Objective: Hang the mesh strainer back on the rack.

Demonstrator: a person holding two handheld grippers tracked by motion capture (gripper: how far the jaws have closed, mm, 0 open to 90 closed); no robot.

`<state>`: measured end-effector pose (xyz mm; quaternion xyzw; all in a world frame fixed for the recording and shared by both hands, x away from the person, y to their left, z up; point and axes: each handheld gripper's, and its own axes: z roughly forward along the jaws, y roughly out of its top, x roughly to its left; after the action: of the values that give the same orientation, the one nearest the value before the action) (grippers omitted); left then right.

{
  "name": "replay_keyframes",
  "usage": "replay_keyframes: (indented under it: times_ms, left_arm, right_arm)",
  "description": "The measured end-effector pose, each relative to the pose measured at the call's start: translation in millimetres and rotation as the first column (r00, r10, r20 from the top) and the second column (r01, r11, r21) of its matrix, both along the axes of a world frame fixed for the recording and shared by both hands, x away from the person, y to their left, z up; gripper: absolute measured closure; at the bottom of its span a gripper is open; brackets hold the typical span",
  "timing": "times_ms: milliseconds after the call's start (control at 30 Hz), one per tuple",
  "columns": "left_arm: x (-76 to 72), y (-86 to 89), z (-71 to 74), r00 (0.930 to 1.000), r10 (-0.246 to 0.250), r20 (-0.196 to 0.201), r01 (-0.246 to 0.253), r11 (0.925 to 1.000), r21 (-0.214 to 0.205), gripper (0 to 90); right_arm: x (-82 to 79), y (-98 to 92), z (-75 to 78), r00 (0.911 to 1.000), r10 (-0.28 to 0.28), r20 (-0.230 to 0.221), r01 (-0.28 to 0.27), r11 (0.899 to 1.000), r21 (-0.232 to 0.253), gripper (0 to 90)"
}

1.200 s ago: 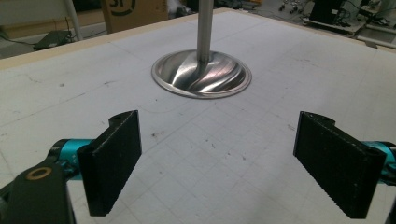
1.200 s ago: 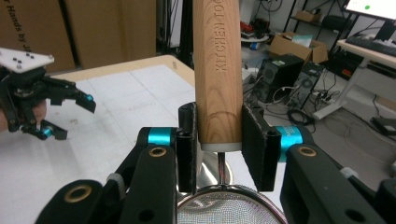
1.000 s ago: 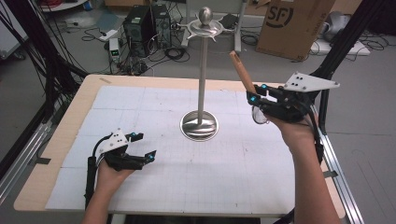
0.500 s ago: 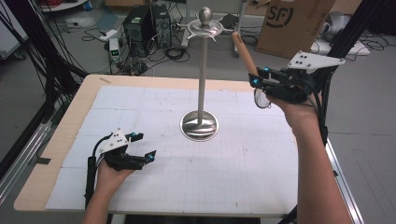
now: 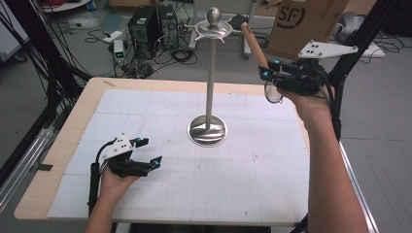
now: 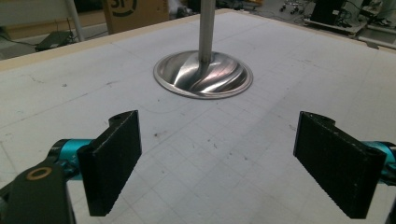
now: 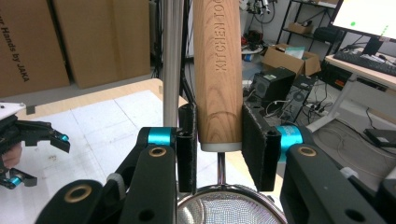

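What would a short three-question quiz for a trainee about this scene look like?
1. True or false: the right claw is shut on the light wooden handle of a wire-mesh kitchen strainer.
2. How do the jaws of the left claw stand? A) wide open with nothing between them B) clamped on the pole C) holding a cup
3. What stands in the middle of the white gridded table mat?

Key
1. True: the pads press on the handle from both sides, the mesh bowl hanging below.
2. A.
3. A tall shiny steel rack with a round base and a ball on top.
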<state>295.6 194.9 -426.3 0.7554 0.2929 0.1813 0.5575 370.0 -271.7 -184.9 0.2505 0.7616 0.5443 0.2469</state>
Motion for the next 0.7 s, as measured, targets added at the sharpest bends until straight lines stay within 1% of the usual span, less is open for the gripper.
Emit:
replay_keyframes:
  times_ms: [233, 300, 333, 500, 533, 567, 600, 667, 700]
  left_arm:
    - [-0.1, 0.3, 0.4, 1.0, 0.001, 0.0, -0.001, 1.0, -0.002, 15.7]
    - [-0.1, 0.6, 0.3, 1.0, 0.0, 0.0, 0.0, 1.0, 0.0, 15.7]
    - [-0.1, 0.3, 0.3, 1.0, 0.0, 0.0, 0.0, 1.0, -0.002, 15.7]
    - [-0.2, 0.4, 0.5, 1.0, 0.0, 0.001, 0.0, 1.0, -0.002, 15.7]
    - [-0.1, 0.6, 0.6, 1.0, 0.002, 0.003, -0.002, 1.0, -0.002, 15.7]
    - [-0.2, 0.5, 0.7, 1.0, 0.002, 0.004, -0.002, 1.0, -0.004, 15.7]
    - [-0.2, 0.6, 0.7, 1.0, 0.001, 0.004, -0.001, 1.0, -0.003, 15.7]
    - [-0.3, 0.3, 0.6, 1.0, 0.003, 0.003, -0.003, 1.0, -0.006, 15.7]
    - [-0.3, 0.5, 0.6, 1.0, 0.002, 0.003, -0.002, 1.0, -0.004, 15.7]
  right_arm:
    - [5.4, 3.0, -0.9, 0.9998, -0.005, -0.021, 0.005, 1.0, -0.005, 68.7]
    - [6.6, 3.8, -2.1, 0.9998, -0.001, -0.018, 0.001, 1.0, -0.004, 68.7]
    - [6.2, 4.6, -2.7, 0.9996, -0.004, -0.027, 0.004, 1.0, -0.003, 68.6]
    - [7.1, 8.4, -4.1, 0.9996, 0.007, -0.026, -0.008, 1.0, -0.006, 68.6]
    - [6.5, 8.9, -4.3, 0.9995, 0.002, -0.032, -0.002, 1.0, -0.008, 68.7]
    - [6.9, 9.5, -4.8, 0.9994, 0.008, -0.034, -0.008, 1.0, -0.006, 68.7]
    - [7.7, 9.9, -5.1, 0.9996, 0.01, -0.027, -0.011, 1.0, -0.008, 68.7]
    - [6.8, 11.6, -6.1, 0.9992, 0.01, -0.038, -0.01, 1.0, -0.011, 68.6]
    - [7.0, 12.7, -6.5, 0.9993, 0.015, -0.034, -0.016, 1.0, -0.013, 68.7]
